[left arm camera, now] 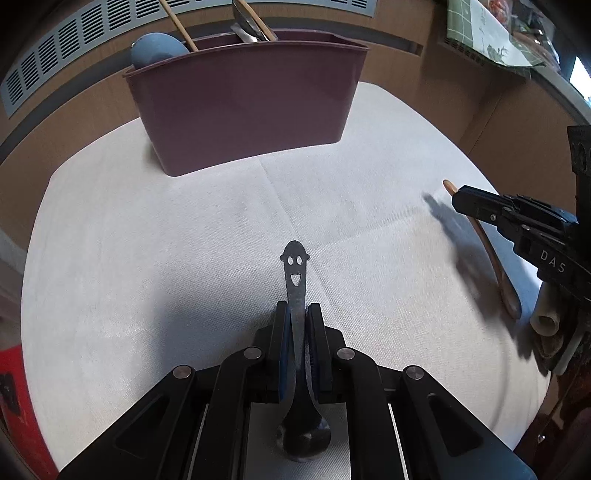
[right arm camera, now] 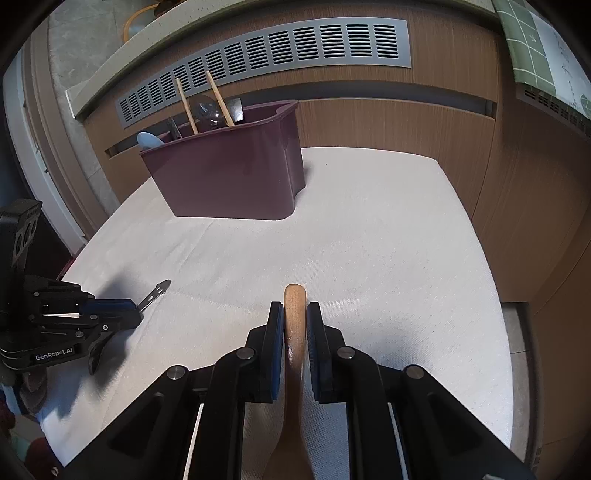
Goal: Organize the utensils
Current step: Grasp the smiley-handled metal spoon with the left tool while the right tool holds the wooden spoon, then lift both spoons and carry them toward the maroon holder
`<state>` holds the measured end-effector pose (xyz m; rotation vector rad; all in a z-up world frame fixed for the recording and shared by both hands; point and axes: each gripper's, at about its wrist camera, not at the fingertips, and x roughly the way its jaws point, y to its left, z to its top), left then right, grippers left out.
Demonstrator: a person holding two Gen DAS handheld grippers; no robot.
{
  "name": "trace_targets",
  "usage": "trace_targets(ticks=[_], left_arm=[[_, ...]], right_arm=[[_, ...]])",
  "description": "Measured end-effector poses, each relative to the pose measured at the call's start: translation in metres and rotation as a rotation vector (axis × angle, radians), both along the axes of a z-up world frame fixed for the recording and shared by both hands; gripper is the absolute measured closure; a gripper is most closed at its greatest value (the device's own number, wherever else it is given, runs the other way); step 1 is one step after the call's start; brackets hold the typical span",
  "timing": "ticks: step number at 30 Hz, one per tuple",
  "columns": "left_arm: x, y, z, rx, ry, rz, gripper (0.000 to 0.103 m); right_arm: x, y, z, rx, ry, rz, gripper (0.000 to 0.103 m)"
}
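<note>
Here the left gripper (left arm camera: 298, 314) pinches a metal spoon (left arm camera: 294, 273) by its smiley-faced handle, while the right gripper (right arm camera: 294, 314) clamps a wooden spoon (right arm camera: 294, 317). Beyond, on the white cloth (left arm camera: 147, 240), stands the maroon utensil bin (left arm camera: 243, 99).

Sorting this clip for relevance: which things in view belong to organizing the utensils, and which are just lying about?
Belongs to the job:
- metal spoon with smiley handle, in the left tool
- wooden spoon, in the right tool
- maroon utensil holder

Lying about:
- white cloth
- green checked cloth
- vent grille
</note>
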<state>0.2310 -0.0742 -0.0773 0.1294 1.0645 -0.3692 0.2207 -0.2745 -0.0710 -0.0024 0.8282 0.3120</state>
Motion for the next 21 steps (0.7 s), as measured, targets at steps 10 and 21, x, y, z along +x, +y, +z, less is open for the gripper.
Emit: trace_targets(ticks=[10,21], left_arm=[[-0.005,0.004,0.003,-0.069,-0.034,0.059,0.094],[-0.024,0.035,0.065,-0.268,-0.213,0.149,0.094]], right_arm=[[-0.002,-0.004,0.006,0.013,-0.029,-0.003,0.091],[-0.018,-0.004,0.043,0.046,-0.122,0.001,0.091]])
